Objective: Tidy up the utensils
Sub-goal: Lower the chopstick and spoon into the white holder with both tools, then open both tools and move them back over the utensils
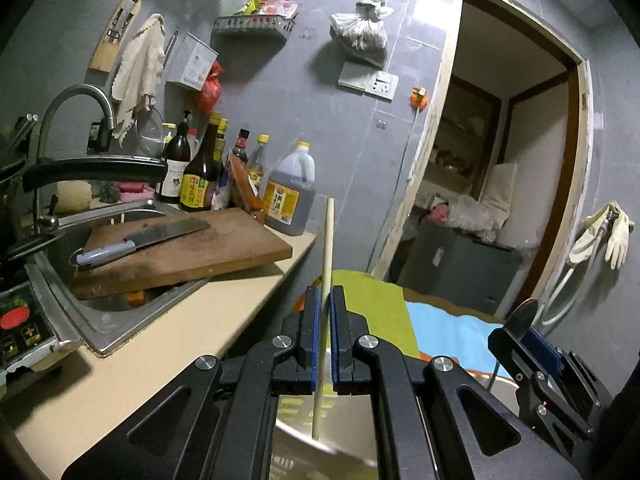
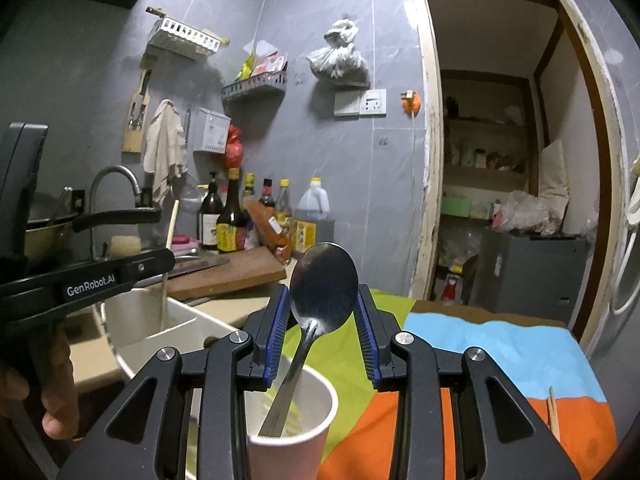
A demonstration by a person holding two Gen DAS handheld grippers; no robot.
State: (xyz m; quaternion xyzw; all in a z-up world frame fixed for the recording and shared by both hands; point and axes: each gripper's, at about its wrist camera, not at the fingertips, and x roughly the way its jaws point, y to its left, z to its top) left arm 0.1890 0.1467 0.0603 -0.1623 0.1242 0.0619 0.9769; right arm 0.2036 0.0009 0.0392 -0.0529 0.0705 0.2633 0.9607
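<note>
My left gripper [image 1: 325, 294] is shut on a pale wooden chopstick [image 1: 328, 240] that stands nearly upright. Its lower end hangs inside a white container [image 1: 352, 416]. The right wrist view shows the same chopstick [image 2: 172, 224] dipping into that white container [image 2: 132, 320], with the left gripper [image 2: 168, 260] above it. My right gripper [image 2: 323, 292] is shut on the bowl of a metal spoon [image 2: 324, 276]; the handle slants down into a paper cup [image 2: 292, 436]. In the left wrist view the right gripper [image 1: 528, 328] appears at lower right with the spoon [image 1: 524, 310] sticking up.
A green, blue and orange cloth [image 2: 500, 352] covers the table, and another chopstick [image 2: 554, 412] lies on its orange part. On the left, a cutting board [image 1: 224, 248] with a cleaver [image 1: 160, 236] lies over the sink [image 1: 64, 304], with bottles [image 1: 200, 176] behind. A doorway [image 1: 500, 160] opens on the right.
</note>
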